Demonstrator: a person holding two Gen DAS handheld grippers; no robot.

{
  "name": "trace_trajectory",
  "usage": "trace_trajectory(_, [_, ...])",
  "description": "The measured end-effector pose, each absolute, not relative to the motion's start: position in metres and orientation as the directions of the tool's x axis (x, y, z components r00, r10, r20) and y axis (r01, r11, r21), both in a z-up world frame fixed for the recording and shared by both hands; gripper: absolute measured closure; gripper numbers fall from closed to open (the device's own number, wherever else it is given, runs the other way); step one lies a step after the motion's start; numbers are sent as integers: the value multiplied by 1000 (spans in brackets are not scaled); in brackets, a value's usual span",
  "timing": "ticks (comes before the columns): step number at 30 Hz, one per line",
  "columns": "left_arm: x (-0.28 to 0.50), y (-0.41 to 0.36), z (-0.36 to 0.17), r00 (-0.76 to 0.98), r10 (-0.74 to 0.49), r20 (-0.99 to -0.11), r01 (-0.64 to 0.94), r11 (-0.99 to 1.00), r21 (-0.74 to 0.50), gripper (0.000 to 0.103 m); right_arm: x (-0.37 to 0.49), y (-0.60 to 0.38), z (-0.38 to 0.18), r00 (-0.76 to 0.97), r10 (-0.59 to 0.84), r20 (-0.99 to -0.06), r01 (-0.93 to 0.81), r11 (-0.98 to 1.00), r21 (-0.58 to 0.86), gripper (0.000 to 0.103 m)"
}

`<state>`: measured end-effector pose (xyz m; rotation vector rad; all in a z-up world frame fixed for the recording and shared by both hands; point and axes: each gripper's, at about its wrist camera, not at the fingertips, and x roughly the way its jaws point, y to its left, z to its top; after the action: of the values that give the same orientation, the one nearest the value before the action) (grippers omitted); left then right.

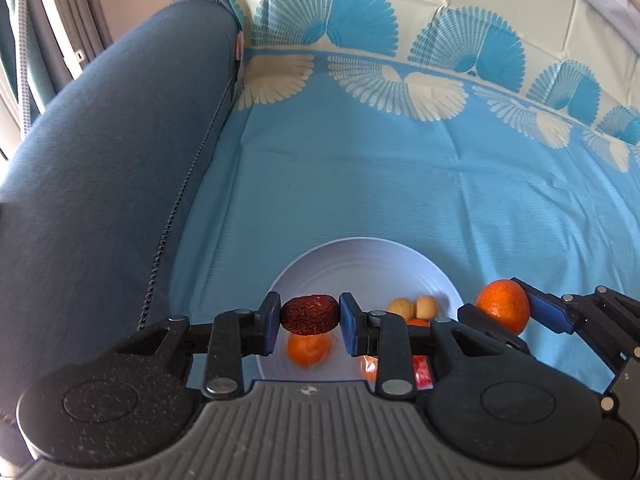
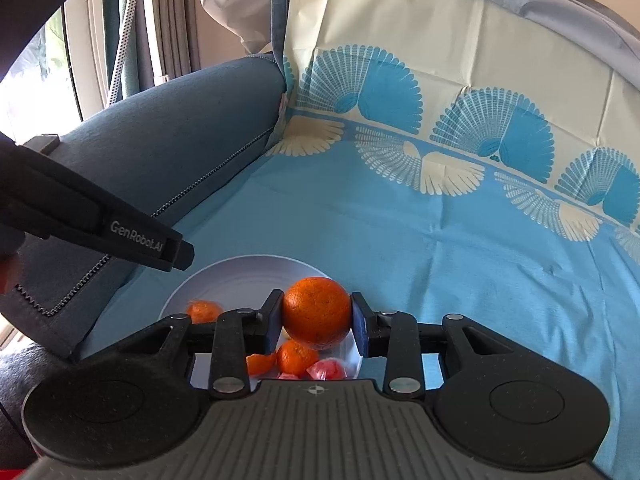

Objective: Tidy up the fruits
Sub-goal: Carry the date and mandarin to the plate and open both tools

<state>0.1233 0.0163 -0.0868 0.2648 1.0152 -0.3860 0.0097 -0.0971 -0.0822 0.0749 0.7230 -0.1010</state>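
My left gripper (image 1: 309, 317) is shut on a dark red wrinkled date (image 1: 309, 315) and holds it above the pale plate (image 1: 352, 264). My right gripper (image 2: 317, 318) is shut on an orange (image 2: 317, 312) above the plate's (image 2: 240, 276) right part; it also shows in the left wrist view (image 1: 503, 307), with the orange (image 1: 502, 305) at the plate's right rim. In the plate lie a tangerine (image 1: 309, 350), two small yellow fruits (image 1: 414, 307) and red-wrapped pieces (image 2: 326, 370). Other tangerines (image 2: 297, 356) lie below the orange.
The plate rests on a light blue cloth (image 1: 400, 184) with fan patterns, spread over a sofa seat. A dark blue sofa armrest (image 1: 100, 168) rises on the left. The left gripper's body (image 2: 100, 224) crosses the right wrist view at left.
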Motion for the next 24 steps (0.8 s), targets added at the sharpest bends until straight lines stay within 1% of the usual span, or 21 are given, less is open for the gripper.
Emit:
trace_trajectory(5, [147, 5, -118, 440, -166, -882, 433, 900, 47, 68, 36, -102, -113, 711, -57, -701, 102, 994, 23, 66])
trace_trajectory(10, [158, -5, -137, 431, -144, -891, 441, 895, 68, 68, 52, -103, -137, 679, -56, -732, 90, 996, 8, 66])
trace_trajectory(11, [159, -6, -138, 424, -151, -893, 447, 892, 61, 65, 55, -103, -140, 674, -51, -737, 83, 996, 7, 66])
trace_trajectory(12, [160, -6, -137, 411, -163, -897, 456, 888, 48, 39, 58, -103, -143, 668, -41, -743, 72, 997, 9, 65])
trace_trajectory(13, [159, -5, -135, 411, -168, -896, 455, 890, 42, 22, 60, -103, -144, 664, -31, -747, 60, 998, 13, 62])
trace_trajectory(14, [156, -3, -131, 429, -161, -889, 440, 897, 50, 0, 62, -103, -144, 662, -19, -750, 45, 999, 15, 53])
trace_trajectory(15, [152, -1, -125, 457, -159, -875, 425, 903, 58, 1, 61, -103, -143, 664, -14, -748, 35, 999, 12, 29])
trace_trajectory(16, [148, 1, -120, 470, -159, -868, 422, 905, 63, 0, 57, -102, -138, 674, -23, -738, 38, 999, 3, 14])
trace_trajectory(18, [140, 6, -111, 457, -167, -874, 431, 901, 53, 0, 45, -103, -128, 691, -31, -722, 48, 999, 3, 13])
trace_trajectory(21, [120, 16, -97, 435, -160, -886, 423, 905, 45, 0, 21, -106, -113, 686, -39, -727, 87, 996, 28, 9])
trace_trajectory(24, [93, 27, -82, 435, -117, -893, 416, 906, 84, 0, -12, -105, -95, 686, -53, -726, 134, 990, 54, 6])
